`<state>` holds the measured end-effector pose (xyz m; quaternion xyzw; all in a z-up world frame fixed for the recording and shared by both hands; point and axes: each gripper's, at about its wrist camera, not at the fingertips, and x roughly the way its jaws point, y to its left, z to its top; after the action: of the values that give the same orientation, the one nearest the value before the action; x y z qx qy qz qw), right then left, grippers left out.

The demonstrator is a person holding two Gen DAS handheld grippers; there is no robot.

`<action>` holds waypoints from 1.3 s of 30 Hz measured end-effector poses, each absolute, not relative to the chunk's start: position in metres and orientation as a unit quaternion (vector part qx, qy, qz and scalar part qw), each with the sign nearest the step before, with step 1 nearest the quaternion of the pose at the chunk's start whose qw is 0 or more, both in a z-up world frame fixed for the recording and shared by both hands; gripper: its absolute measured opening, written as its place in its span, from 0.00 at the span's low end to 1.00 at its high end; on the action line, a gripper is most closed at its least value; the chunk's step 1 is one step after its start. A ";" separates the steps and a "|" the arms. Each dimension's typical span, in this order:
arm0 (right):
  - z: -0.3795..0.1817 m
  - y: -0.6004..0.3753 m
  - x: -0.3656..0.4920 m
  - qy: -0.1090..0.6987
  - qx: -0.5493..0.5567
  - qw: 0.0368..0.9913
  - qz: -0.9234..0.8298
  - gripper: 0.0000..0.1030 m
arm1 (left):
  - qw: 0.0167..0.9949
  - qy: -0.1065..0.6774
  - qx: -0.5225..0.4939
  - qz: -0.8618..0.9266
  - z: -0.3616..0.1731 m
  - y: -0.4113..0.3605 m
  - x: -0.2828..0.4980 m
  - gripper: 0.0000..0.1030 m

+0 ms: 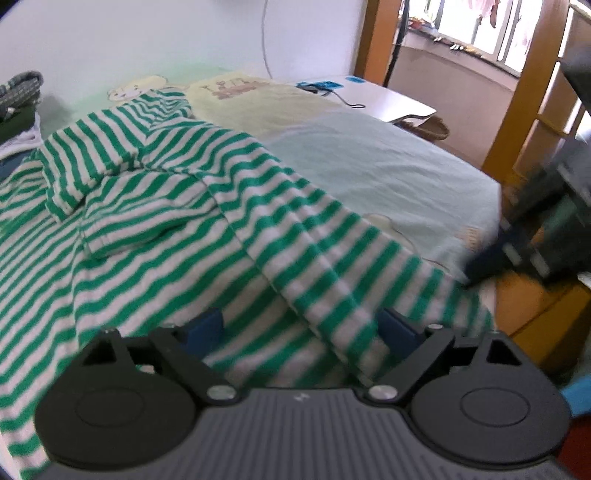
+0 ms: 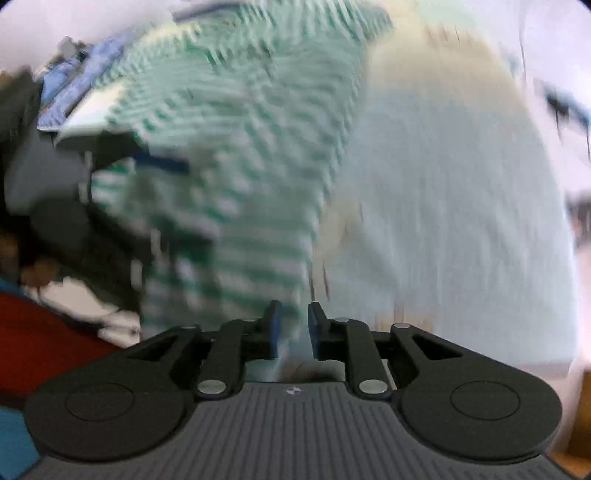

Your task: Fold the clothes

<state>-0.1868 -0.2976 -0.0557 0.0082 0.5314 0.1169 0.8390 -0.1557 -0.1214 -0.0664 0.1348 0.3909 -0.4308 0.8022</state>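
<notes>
Left gripper [image 1: 301, 328], jaws wide apart, straddles a raised fold of the green-striped shirt [image 1: 155, 206] lying rumpled on the bed [image 1: 388, 162]; right gripper [image 2: 293, 328], nearly closed, blurs nearby, grip unclear. Closing squarely on 1 ridge should keep the fold even.

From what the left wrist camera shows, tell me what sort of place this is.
Most likely a bedroom in a home. A bed with a pale green cartoon-print sheet fills the view, a green-and-white striped garment lies spread on it, and a white desk stands beyond by a bright window.
</notes>
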 end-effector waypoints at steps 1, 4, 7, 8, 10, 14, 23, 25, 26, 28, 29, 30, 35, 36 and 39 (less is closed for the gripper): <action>-0.052 -0.293 -0.179 0.517 0.011 0.846 0.131 0.18 | 0.799 0.394 0.130 -0.435 -0.066 -0.119 -0.157 0.89; -0.054 -0.272 -0.152 0.490 -0.003 0.858 0.157 0.25 | 0.802 0.394 0.127 -0.430 -0.065 -0.119 -0.160 0.89; -0.074 -0.264 -0.132 0.517 -0.047 0.840 0.155 0.26 | 0.809 0.393 0.125 -0.418 -0.063 -0.121 -0.160 0.89; -0.071 -0.265 -0.131 0.519 -0.051 0.837 0.165 0.26 | 0.811 0.393 0.124 -0.414 -0.063 -0.122 -0.161 0.89; -0.061 -0.270 -0.125 0.515 -0.053 0.836 0.184 0.24 | 0.816 0.393 0.123 -0.406 -0.061 -0.123 -0.161 0.89; -0.043 -0.284 -0.082 0.463 -0.030 0.872 0.158 0.24 | 0.825 0.391 0.120 -0.390 -0.059 -0.126 -0.162 0.89; -0.069 -0.291 -0.030 0.423 -0.035 0.892 0.157 0.22 | 0.833 0.411 0.106 -0.354 -0.061 -0.156 -0.161 0.69; -0.071 -0.289 -0.038 0.408 -0.050 0.896 0.167 0.23 | 0.836 0.417 0.108 -0.341 -0.063 -0.164 -0.166 0.69; -0.072 -0.289 -0.040 0.402 -0.048 0.899 0.169 0.25 | 0.838 0.418 0.109 -0.332 -0.063 -0.167 -0.167 0.70; -0.074 -0.288 -0.041 0.393 -0.047 0.902 0.173 0.28 | 0.845 0.422 0.103 -0.312 -0.063 -0.170 -0.168 0.73; -0.074 -0.286 -0.040 0.390 -0.048 0.903 0.174 0.29 | 0.849 0.425 0.097 -0.298 -0.063 -0.170 -0.168 0.75; -0.075 -0.287 -0.043 0.385 -0.049 0.905 0.176 0.30 | 0.854 0.429 0.091 -0.281 -0.062 -0.169 -0.168 0.77; -0.080 -0.290 -0.043 0.364 -0.050 0.910 0.194 0.30 | 0.872 0.447 0.066 -0.191 -0.053 -0.138 -0.180 0.82; -0.081 -0.291 -0.043 0.361 -0.049 0.910 0.198 0.30 | 0.874 0.451 0.057 -0.171 -0.050 -0.128 -0.185 0.83; -0.082 -0.294 -0.045 0.355 -0.049 0.910 0.207 0.30 | 0.876 0.469 0.036 -0.109 -0.044 -0.093 -0.203 0.83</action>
<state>-0.0451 -0.2936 -0.0818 -0.0488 0.3551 0.2074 0.9102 -0.2033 -0.0934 -0.0443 0.0358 0.4693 -0.1092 0.8755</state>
